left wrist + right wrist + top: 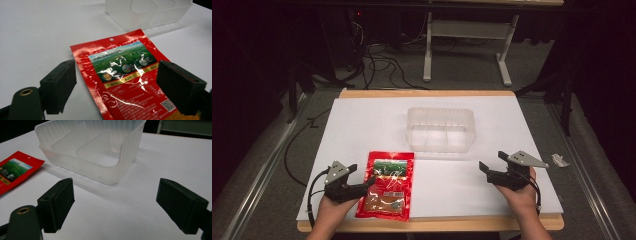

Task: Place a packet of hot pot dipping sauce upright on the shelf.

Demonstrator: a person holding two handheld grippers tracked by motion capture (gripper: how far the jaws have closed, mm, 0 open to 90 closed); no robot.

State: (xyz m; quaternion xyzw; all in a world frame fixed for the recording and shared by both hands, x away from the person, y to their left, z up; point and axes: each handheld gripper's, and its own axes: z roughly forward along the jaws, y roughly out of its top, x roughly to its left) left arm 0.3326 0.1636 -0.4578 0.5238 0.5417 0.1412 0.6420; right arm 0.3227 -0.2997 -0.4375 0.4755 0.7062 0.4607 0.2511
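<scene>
A red foil pouch (386, 185) with a green landscape picture lies flat on the white sheet, near the front left. My left gripper (362, 176) hovers at the pouch's left edge, jaws wide open; in the left gripper view the pouch (125, 75) lies between and beyond the jaws, untouched. A clear plastic bin (440, 129) with inner dividers stands at the sheet's middle back. My right gripper (492, 161) is open at the front right, with nothing in it. In the right gripper view the bin (95, 147) stands ahead and the pouch (15, 170) is at the far left.
The white sheet covers a wooden table (432, 224). A small crumpled white scrap (559, 160) lies just off the sheet's right edge. Behind the table are cables on the floor and a white desk frame (467, 35).
</scene>
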